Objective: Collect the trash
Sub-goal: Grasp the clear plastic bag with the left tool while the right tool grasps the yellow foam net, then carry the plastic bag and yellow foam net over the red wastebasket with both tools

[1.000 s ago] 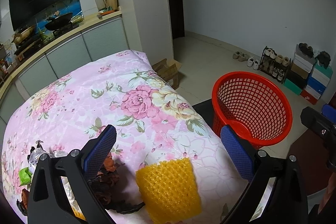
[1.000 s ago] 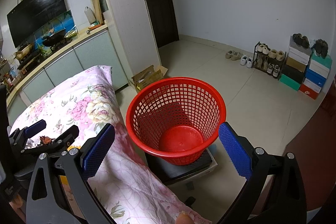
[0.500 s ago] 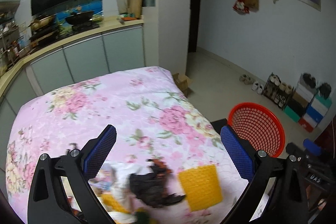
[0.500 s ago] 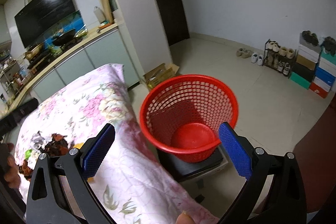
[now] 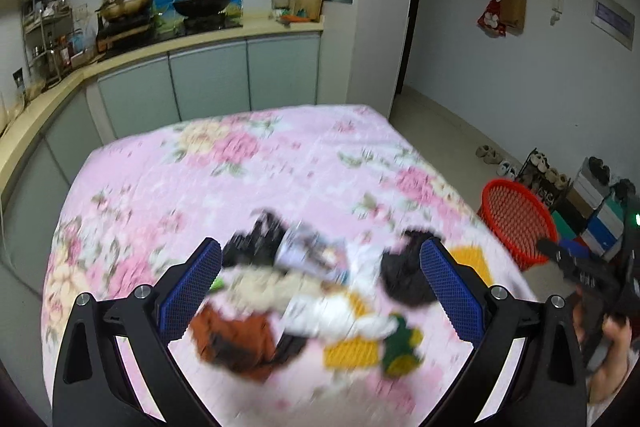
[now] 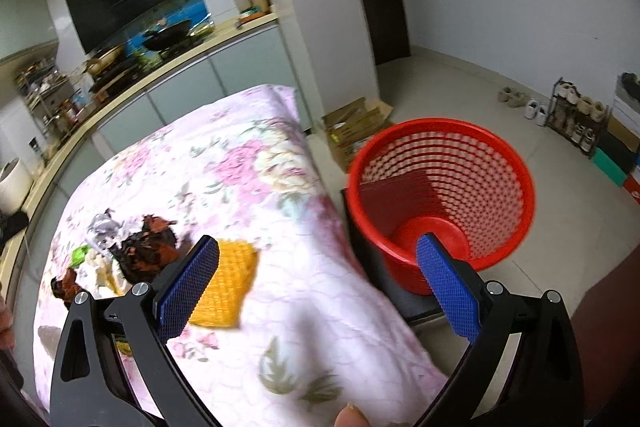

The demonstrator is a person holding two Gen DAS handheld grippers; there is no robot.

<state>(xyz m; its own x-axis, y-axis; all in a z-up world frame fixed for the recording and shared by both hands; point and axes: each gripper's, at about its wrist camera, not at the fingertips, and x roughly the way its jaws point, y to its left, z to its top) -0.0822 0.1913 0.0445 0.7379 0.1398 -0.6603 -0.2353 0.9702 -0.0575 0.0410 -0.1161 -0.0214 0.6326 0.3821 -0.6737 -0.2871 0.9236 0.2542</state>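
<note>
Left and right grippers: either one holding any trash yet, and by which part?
Nothing held. The left gripper is open above the trash pile; the right gripper is open, empty, between the yellow mesh sheet and the red basket.

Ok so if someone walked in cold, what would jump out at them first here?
Probably the red mesh basket, standing empty off the table's corner. Next, the pink floral tablecloth with a heap of trash and a yellow foam mesh piece on it. Both tongs, left and right, are open and empty.
</note>
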